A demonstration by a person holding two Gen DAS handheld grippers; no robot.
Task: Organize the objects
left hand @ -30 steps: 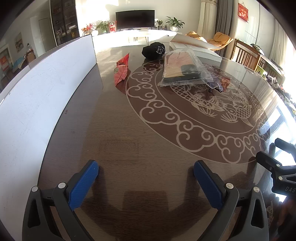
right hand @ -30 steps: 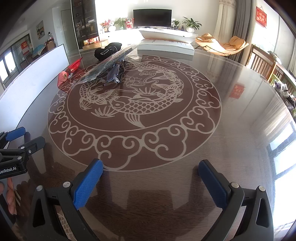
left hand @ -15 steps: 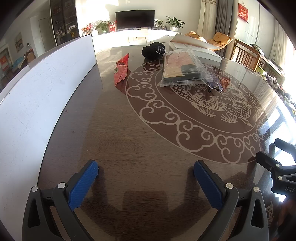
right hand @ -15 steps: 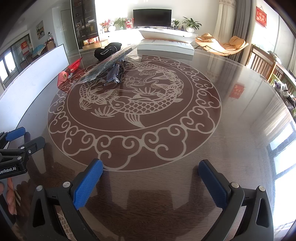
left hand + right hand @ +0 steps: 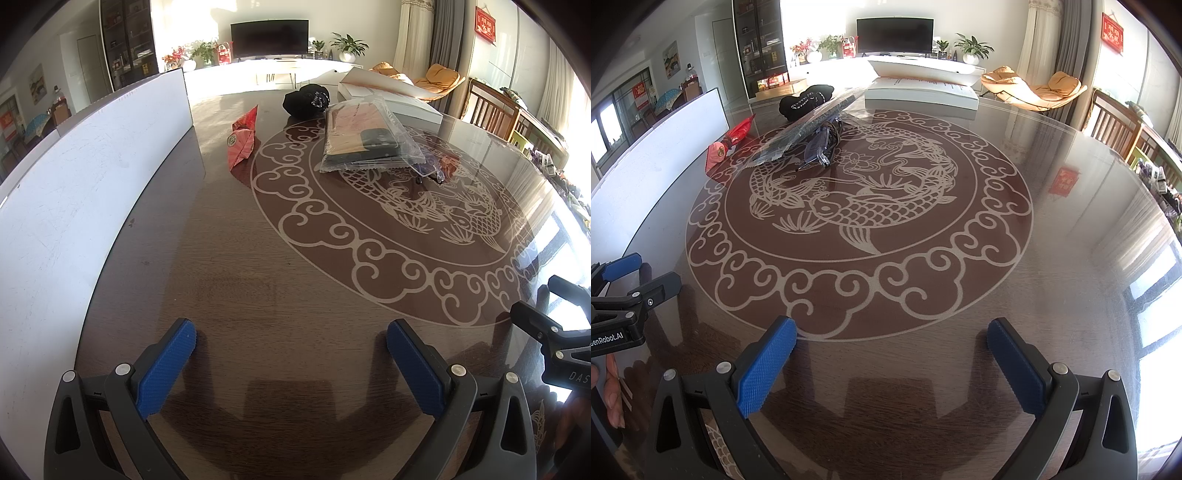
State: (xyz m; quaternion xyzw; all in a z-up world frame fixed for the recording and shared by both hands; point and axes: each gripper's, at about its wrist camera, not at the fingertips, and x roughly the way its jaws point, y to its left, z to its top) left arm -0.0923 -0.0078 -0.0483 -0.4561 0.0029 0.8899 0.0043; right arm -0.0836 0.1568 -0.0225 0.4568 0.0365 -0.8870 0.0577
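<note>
Nothing moved, clear packet (image 5: 364, 138) well beyond left gripper (image 5: 291, 338)

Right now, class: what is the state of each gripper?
Left gripper: open, holding nothing.
Right gripper: open, holding nothing.

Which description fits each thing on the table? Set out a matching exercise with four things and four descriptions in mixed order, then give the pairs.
Things:
1. cap
2. packet
3. plastic bag
4. box

Descriptions:
A. white, at the far edge
B. clear, with flat items inside
C. black, beside the box
D. red, nearest the white board

Pairs: 1-C, 2-D, 3-B, 4-A
</note>
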